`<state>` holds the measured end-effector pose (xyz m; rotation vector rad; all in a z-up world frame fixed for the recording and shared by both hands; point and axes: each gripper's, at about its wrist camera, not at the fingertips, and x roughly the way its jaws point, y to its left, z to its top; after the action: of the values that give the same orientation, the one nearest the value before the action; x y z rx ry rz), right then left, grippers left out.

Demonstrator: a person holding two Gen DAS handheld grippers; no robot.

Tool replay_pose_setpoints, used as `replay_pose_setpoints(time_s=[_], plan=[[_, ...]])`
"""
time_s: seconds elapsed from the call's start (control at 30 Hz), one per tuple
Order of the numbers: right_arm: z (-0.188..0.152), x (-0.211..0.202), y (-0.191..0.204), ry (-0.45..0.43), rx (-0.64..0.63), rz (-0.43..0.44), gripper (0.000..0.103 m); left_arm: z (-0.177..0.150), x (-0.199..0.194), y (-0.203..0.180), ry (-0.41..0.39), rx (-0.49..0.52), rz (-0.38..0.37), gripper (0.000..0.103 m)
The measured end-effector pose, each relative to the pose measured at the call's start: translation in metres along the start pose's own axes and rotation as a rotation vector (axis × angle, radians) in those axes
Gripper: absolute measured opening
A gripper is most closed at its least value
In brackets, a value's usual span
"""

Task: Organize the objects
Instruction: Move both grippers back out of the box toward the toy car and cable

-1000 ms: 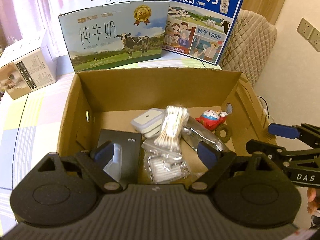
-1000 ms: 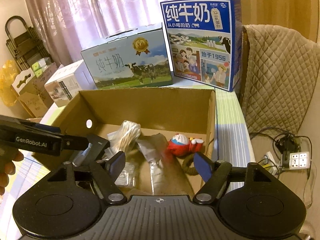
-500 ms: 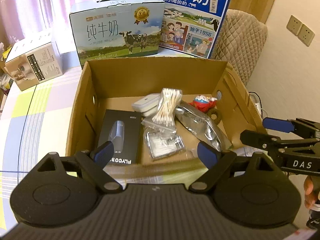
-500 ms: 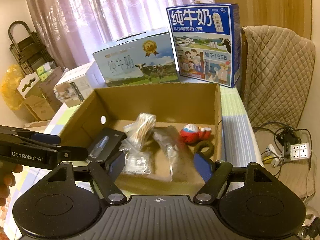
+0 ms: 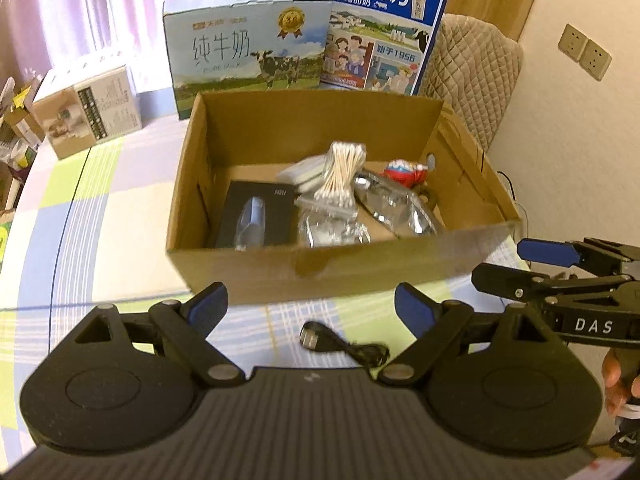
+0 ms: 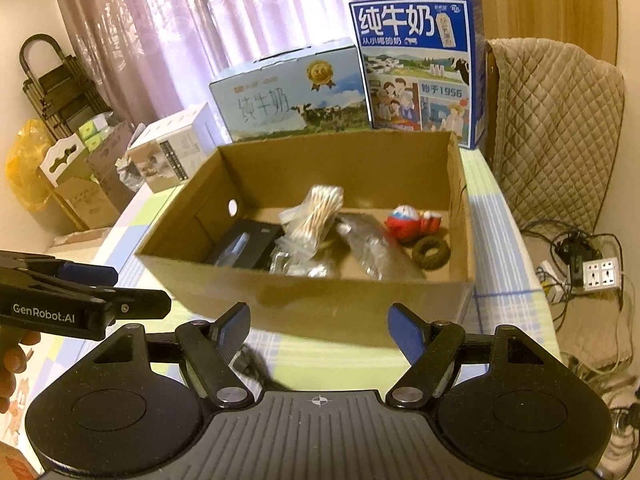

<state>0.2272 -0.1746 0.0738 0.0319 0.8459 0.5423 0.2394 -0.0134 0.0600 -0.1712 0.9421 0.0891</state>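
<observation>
Left gripper point(image 5: 311, 307): jaws spread wide, holding nothing. Right gripper point(image 6: 318, 331): likewise released and empty, level with the left one and just to its right.

Black cable point(image 5: 344, 345): loose on the checked tablecloth point(image 5: 80, 216), directly below and between the left gripper's fingers; near its own body, short of the cardboard box point(image 5: 320, 268).

Box contents, ahead of both grippers: black carton point(image 5: 256, 216), cotton swabs point(image 5: 342, 178), foil packets point(image 5: 394, 208), red toy point(image 6: 408, 224), brown ring point(image 6: 431, 253).

Step judged: collect the cable. Advice: lower straight, straddle the bunched coil rather than the plug end, close fully, lift clear of the near wall before releasing inside.
</observation>
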Motion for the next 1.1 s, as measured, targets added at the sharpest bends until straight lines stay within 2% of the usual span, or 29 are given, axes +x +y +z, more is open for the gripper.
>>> replay_pose_setpoints(time_s=[0.5, 1.1], plan=[[-0.039, 0.003, 0.026, 0.067, 0.030, -0.002, 0.073, -0.052, -0.005, 0.023, 0.072, -0.012, -0.016, 0.088], [-0.076, 0.011, 0.018, 0.171, 0.075, -0.018, 0.073, -0.080, 0.016, 0.019, 0.157, -0.011, -0.022, 0.088]])
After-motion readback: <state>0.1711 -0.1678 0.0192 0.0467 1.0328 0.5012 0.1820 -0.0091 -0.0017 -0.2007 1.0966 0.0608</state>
